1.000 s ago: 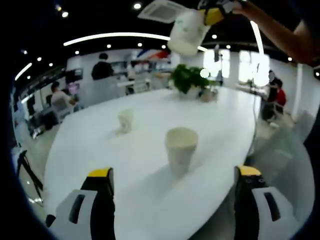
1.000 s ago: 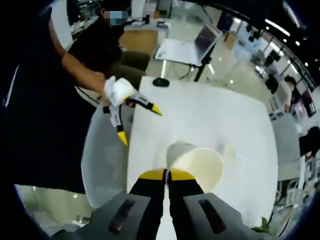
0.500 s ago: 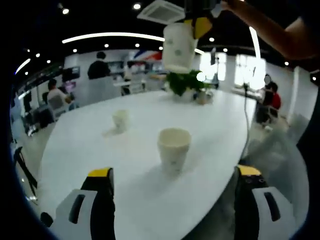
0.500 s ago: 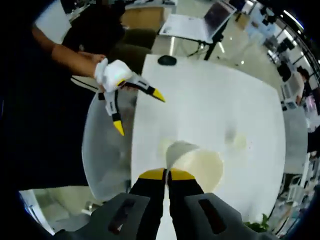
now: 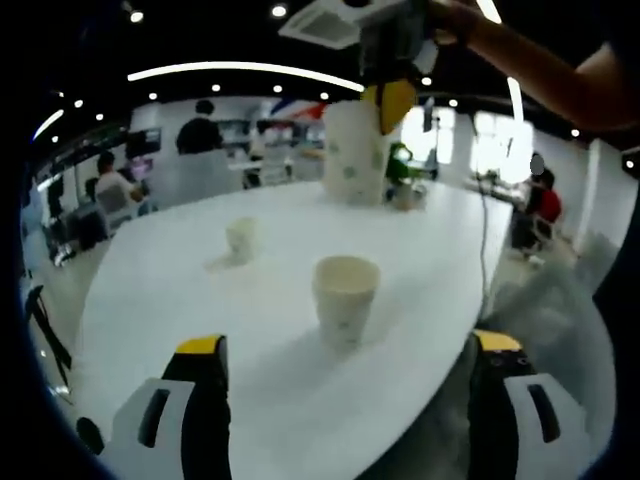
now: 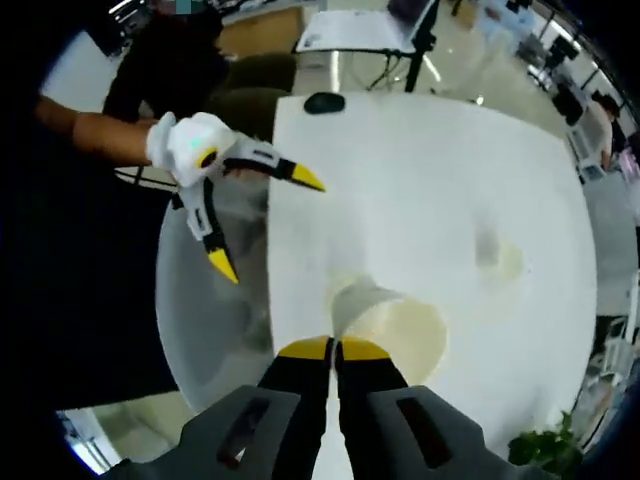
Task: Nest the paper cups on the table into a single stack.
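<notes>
3 paper cups | table (image 5: 150,300): 2 | right gripper (image 6: 334,348) jaws: clamp 1 | left gripper (image 5: 345,350) jaws: apart

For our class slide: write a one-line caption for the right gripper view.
Right gripper holds a paper cup above the white table.

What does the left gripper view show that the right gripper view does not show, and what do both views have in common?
The left gripper view alone looks across the table, so its two standing cups show from the side: a near cup and a far cup. It also shows people seated in the office behind.

The right gripper view alone looks down from above: the open mouth of the held cup, the left gripper open beside the table edge, and a dark mouse.

Both show the white table, the right gripper shut on the held cup, and a green plant.
</notes>
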